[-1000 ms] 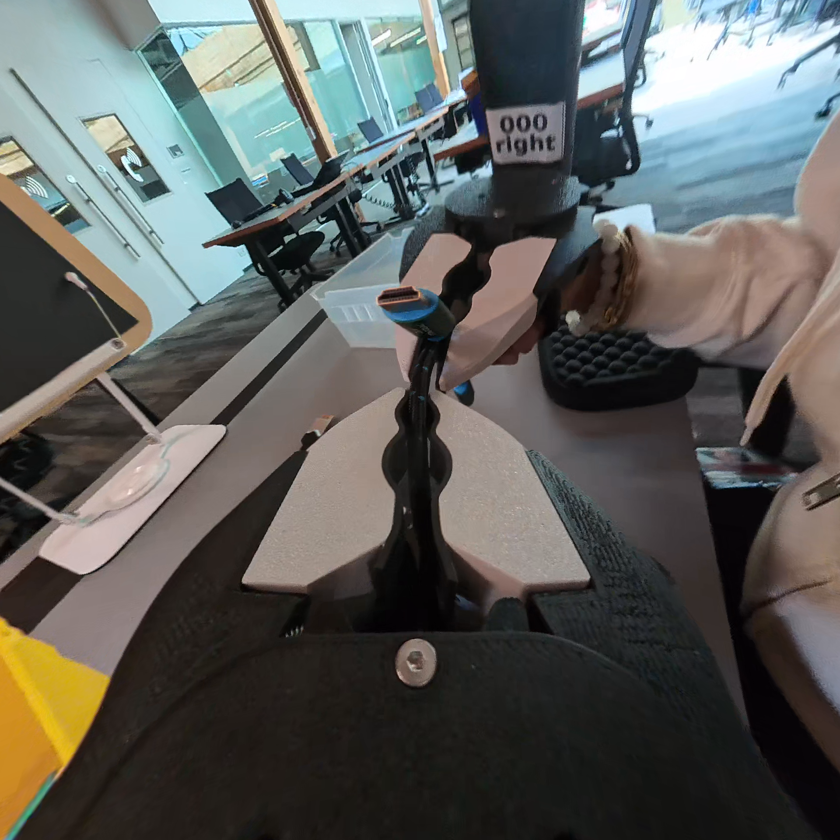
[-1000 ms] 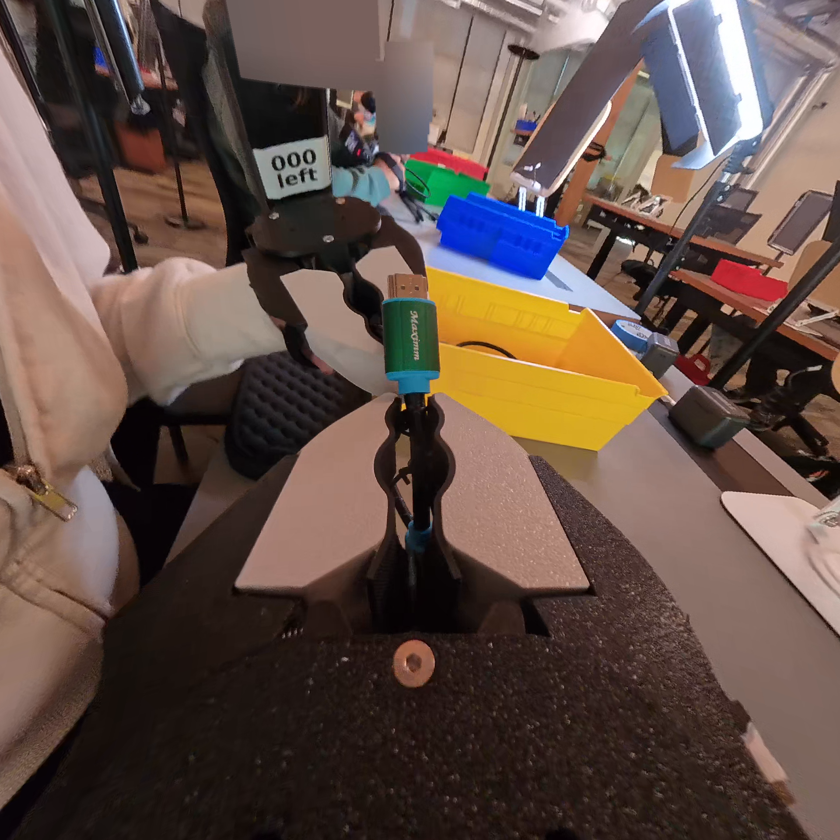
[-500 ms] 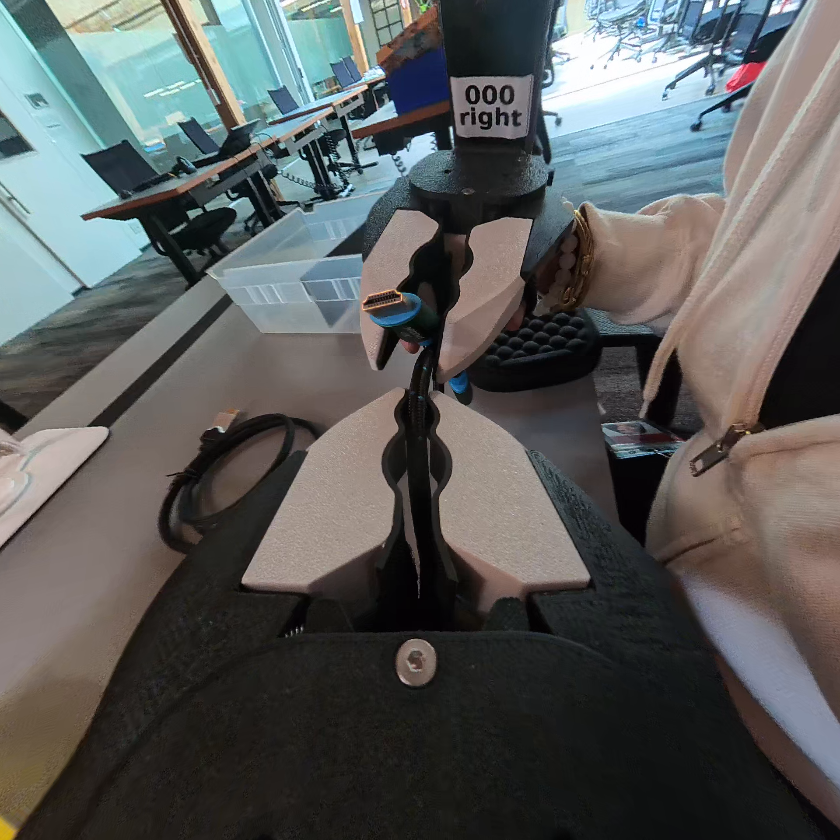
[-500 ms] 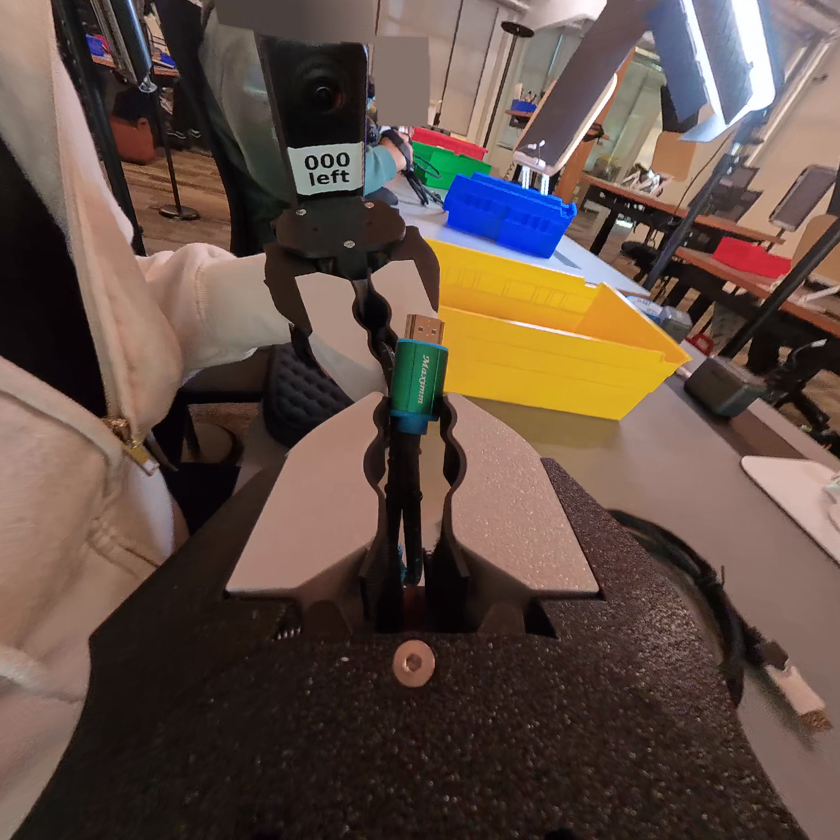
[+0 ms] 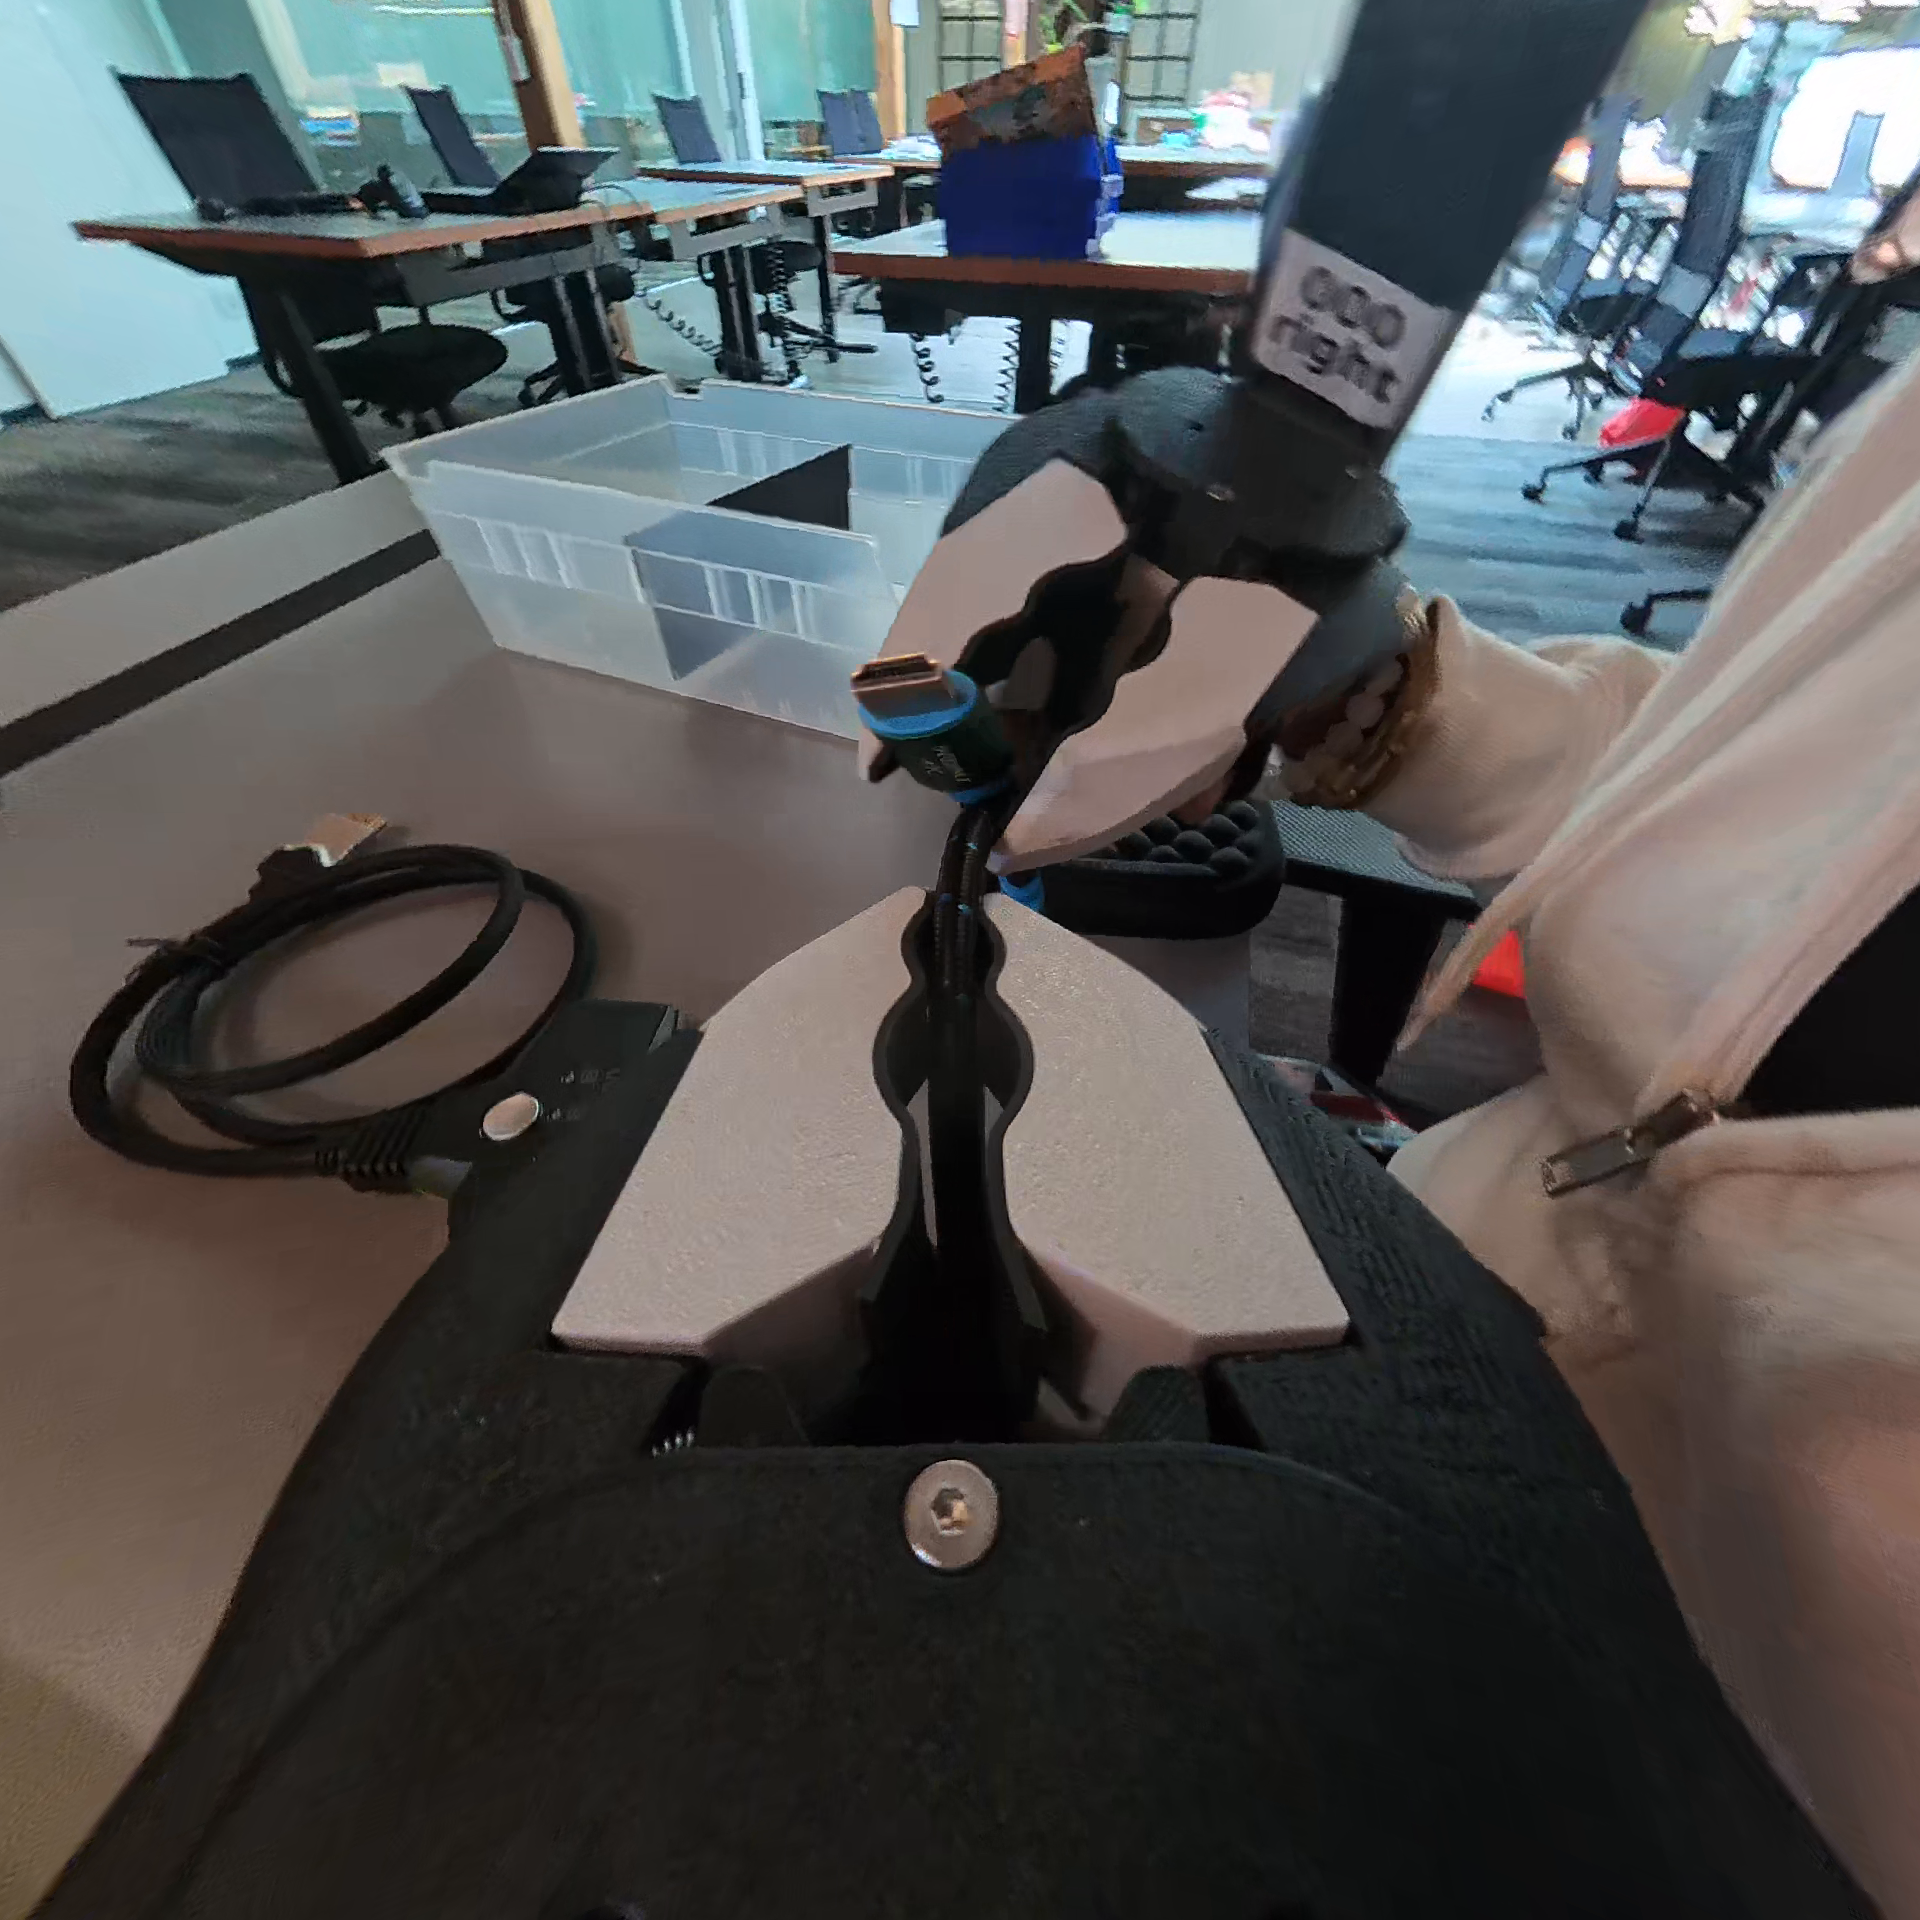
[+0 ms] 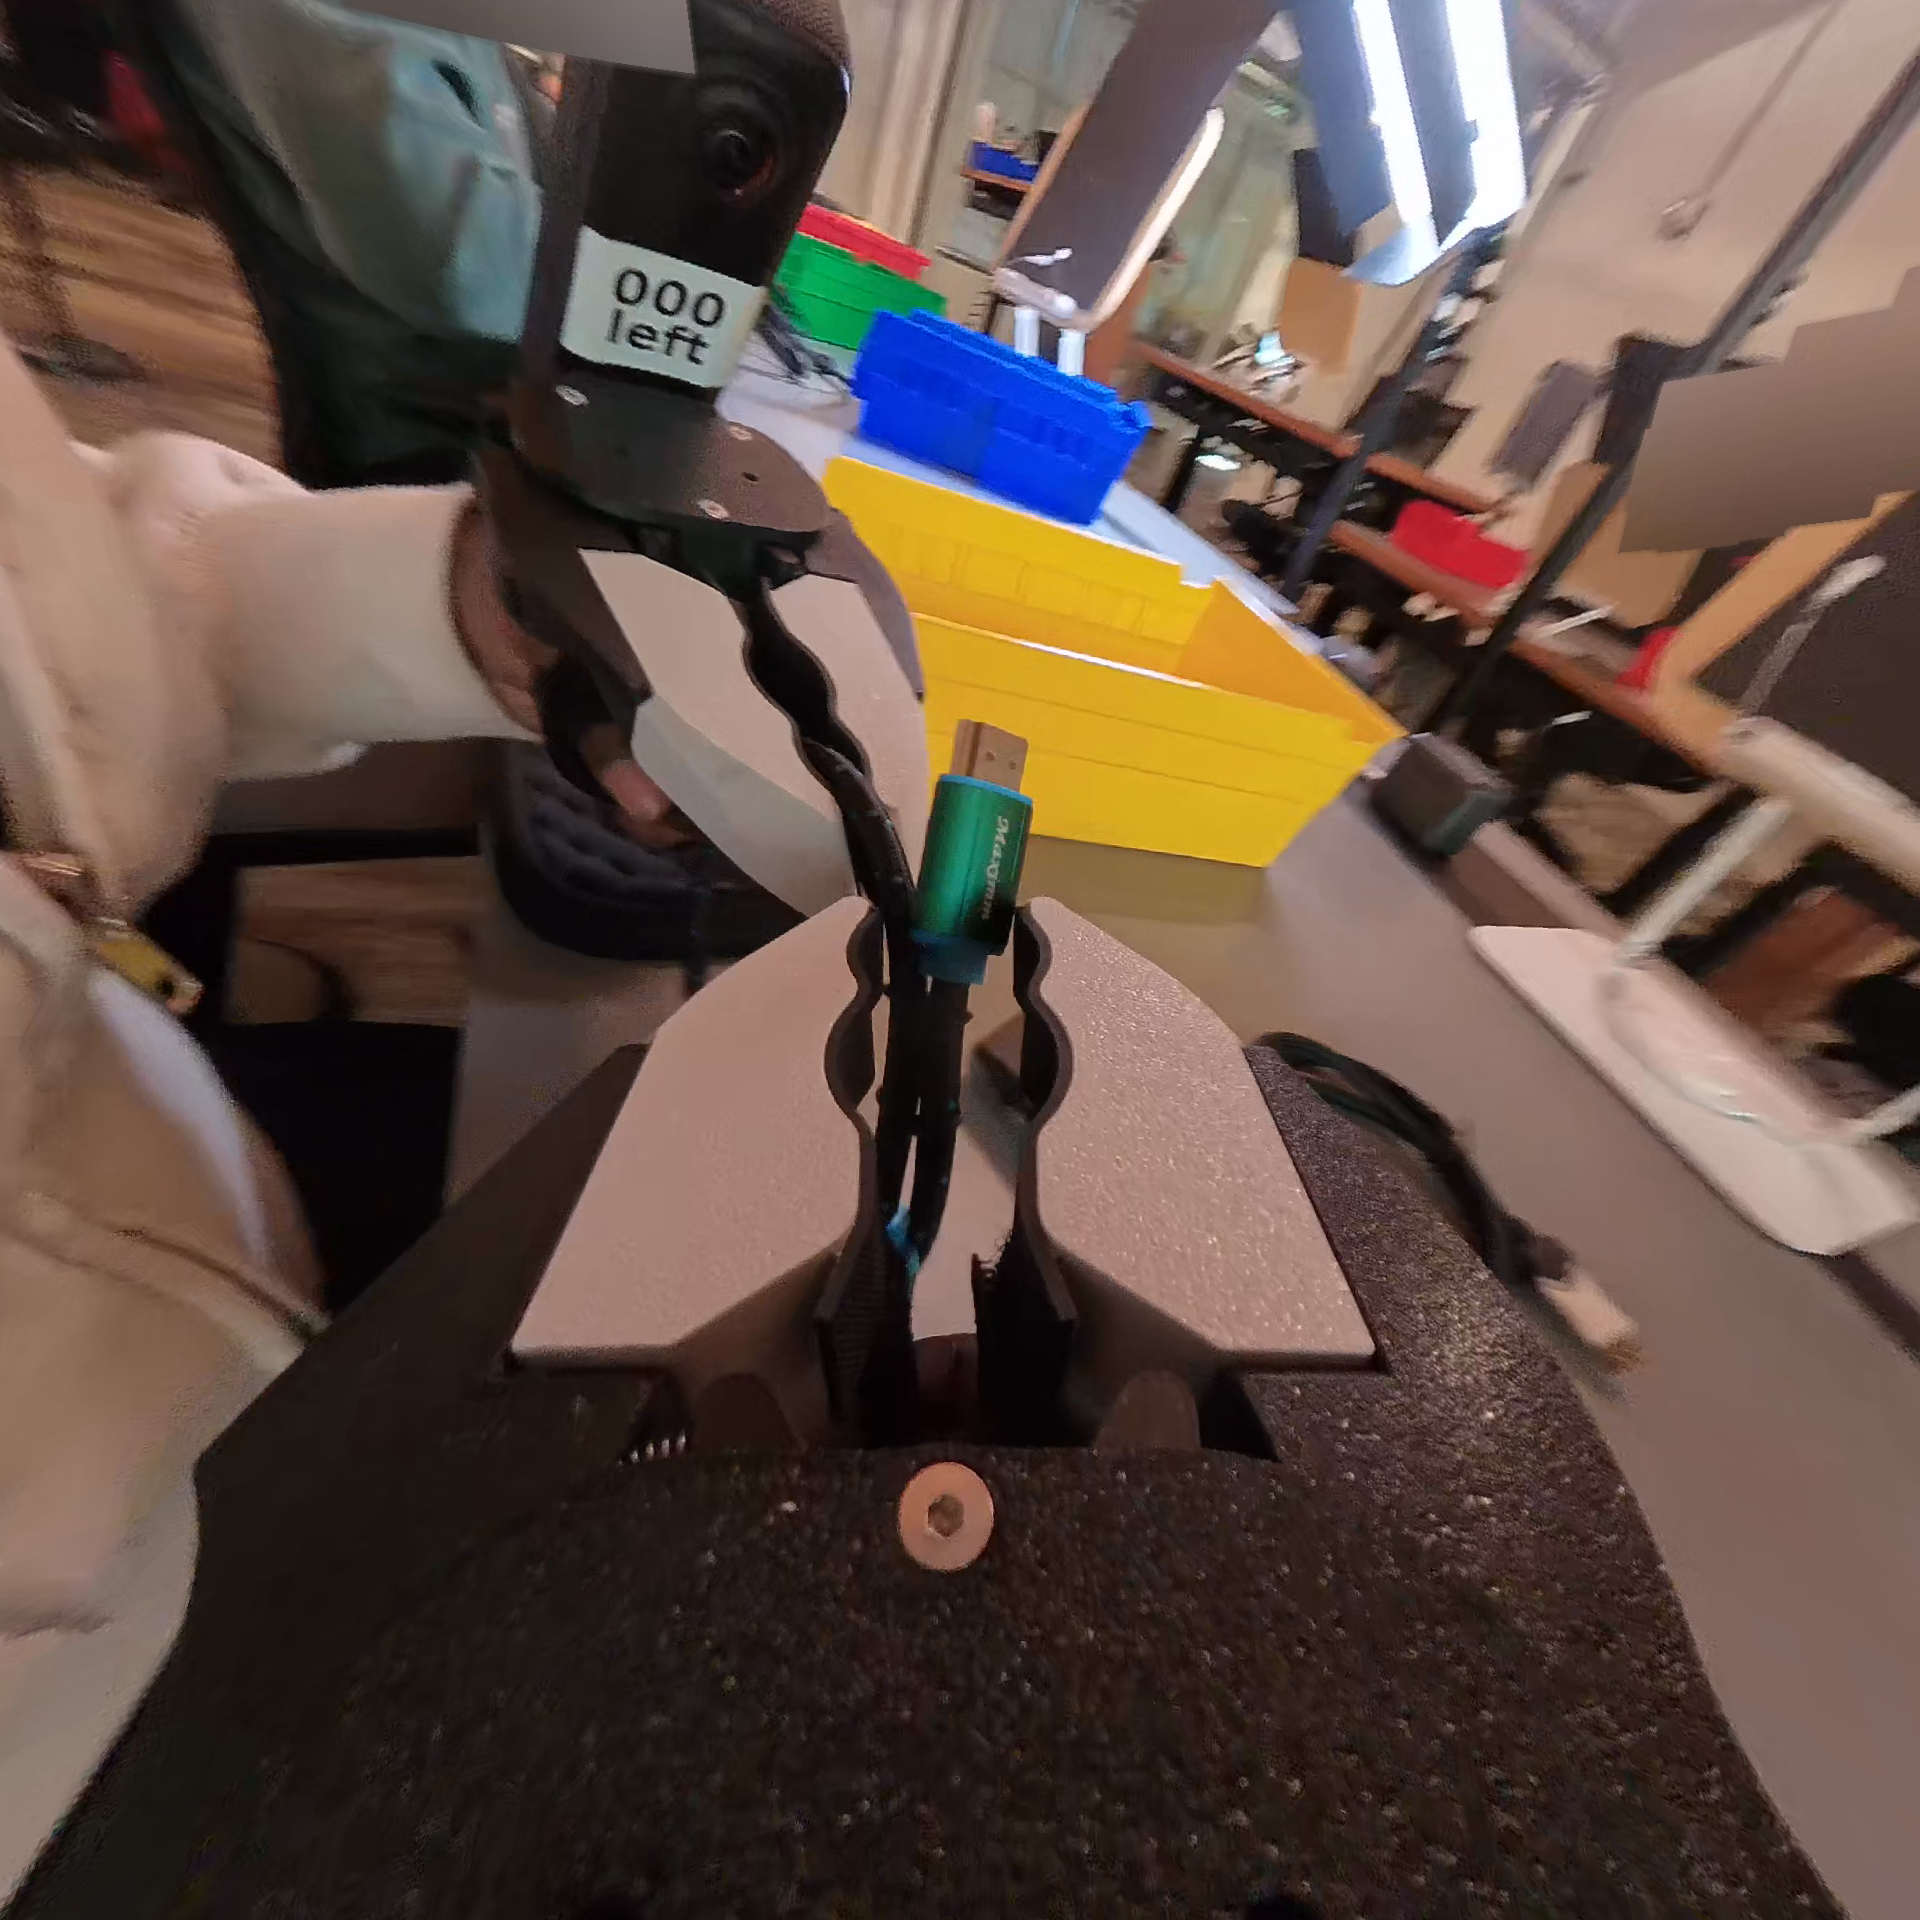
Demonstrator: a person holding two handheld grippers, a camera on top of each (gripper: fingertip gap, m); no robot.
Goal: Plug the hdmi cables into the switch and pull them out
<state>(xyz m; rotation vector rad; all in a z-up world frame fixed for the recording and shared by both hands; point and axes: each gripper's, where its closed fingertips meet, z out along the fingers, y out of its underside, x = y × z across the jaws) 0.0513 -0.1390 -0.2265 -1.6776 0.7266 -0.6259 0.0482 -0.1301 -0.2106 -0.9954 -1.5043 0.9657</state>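
Note:
My left gripper (image 5: 956,904) is shut on a black braided HDMI cable just below its plug (image 5: 920,717), held above the table. The plug has a green-blue body and a gold tip (image 6: 977,873). It stands between the parted jaws of my right gripper (image 6: 945,914), which is open. The cable runs loosely down the gap. In the left wrist view the right gripper (image 5: 956,800) faces mine with its jaws spread around the plug. A black switch box (image 5: 592,1070) lies on the table, partly hidden behind my left finger.
A coiled black cable (image 5: 312,997) lies on the table beside the switch, and also shows in the right wrist view (image 6: 1455,1164). A clear plastic bin (image 5: 665,540) stands behind it. A yellow bin (image 6: 1091,717) and a blue bin (image 6: 987,426) stand on the other side. A white stand base (image 6: 1683,1081) is at the right.
The right gripper's jaws have opened from shut on the cable to clearly apart. The plug now leans right. Both grippers have moved lower toward the table, and the coiled cable and switch came into view.

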